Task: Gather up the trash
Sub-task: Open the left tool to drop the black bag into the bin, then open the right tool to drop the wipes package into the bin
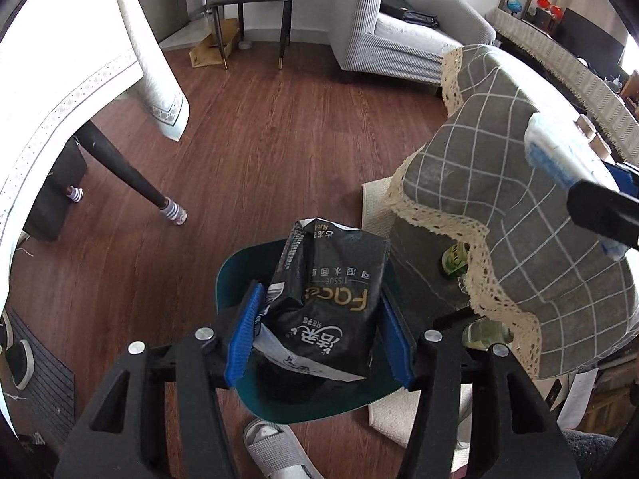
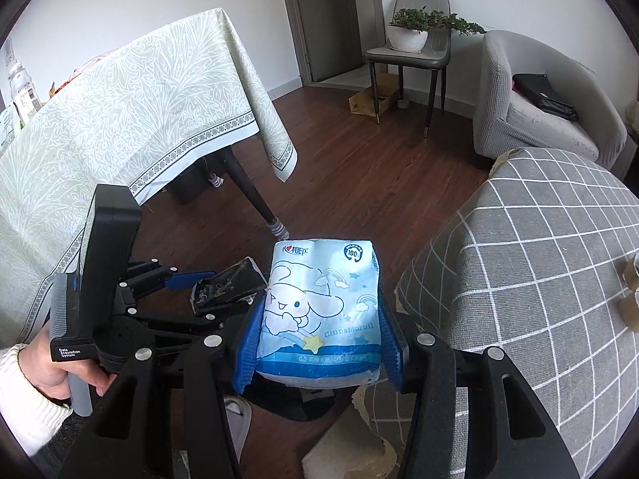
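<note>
Blue fingers point(image 1: 243, 339) of the left gripper point(image 1: 319, 331) pinch a black pack point(image 1: 327, 303) above the green bin point(image 1: 235, 275); the right gripper point(image 2: 319, 339) clamps a blue pack point(image 2: 319, 315) nearby. Released off-centre, either soft pack could catch the rim and drop to the floor point(image 1: 247, 131). Legible print: "Face", "TISSUE"; "Cinnamoroll", "100".

**Trash items: two tissue packs, one bin**

Black tissue pack point(image 1: 327, 303): soft plastic wrapper, crumpled, white and gold print reading "Face" and "TISSUE" upside down to the left wrist camera. Its far end is torn open. Held tilted, directly above the bin.

Blue tissue pack point(image 2: 319, 311): light blue wrapper, cartoon white dog, rainbows, a star, "Cinnamoroll" lettering, darker blue band along the near edge. Puffy, held face-up.

Bin point(image 1: 235, 275): dark teal, round-rimmed, open-topped, standing on wooden floor.
</note>
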`<action>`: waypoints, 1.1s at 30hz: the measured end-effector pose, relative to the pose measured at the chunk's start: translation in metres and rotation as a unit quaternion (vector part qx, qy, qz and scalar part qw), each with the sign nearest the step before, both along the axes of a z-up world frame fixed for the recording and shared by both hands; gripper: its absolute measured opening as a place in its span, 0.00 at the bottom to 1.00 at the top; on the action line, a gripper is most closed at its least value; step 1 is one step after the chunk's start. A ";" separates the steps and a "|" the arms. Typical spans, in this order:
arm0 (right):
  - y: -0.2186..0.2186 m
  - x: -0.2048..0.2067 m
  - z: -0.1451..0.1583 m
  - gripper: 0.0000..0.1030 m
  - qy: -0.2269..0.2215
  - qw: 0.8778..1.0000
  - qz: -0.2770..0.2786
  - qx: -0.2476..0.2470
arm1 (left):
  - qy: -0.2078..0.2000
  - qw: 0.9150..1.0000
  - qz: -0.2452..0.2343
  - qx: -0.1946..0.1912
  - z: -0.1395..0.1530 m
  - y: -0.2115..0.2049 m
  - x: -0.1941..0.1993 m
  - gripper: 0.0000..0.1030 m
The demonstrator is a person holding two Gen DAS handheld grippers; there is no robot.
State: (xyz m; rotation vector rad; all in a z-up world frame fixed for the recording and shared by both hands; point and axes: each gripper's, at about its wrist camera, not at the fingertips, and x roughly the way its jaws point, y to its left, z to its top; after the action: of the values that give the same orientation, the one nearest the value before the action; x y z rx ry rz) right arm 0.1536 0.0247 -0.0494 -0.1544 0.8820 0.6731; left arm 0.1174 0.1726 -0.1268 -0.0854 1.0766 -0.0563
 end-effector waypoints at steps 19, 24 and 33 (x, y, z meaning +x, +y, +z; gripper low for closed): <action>0.047 0.014 -0.037 0.50 0.033 0.999 0.008 -0.037 | -0.028 0.999 0.018 0.018 0.010 0.035 -0.020 0.78; 0.060 0.013 -0.055 0.50 0.046 0.997 0.017 -0.055 | -0.060 0.998 0.031 0.010 0.033 0.047 -0.024 0.79; 0.080 0.011 -0.096 0.50 0.081 0.992 0.028 -0.089 | -0.088 0.995 0.047 -0.017 0.061 0.060 -0.025 0.78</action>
State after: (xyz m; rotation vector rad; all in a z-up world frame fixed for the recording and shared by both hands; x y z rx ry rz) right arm 0.1641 0.1046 -0.1453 -0.2880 1.0967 0.6667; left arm 0.0927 0.2322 -0.0656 -0.1587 0.8938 0.0019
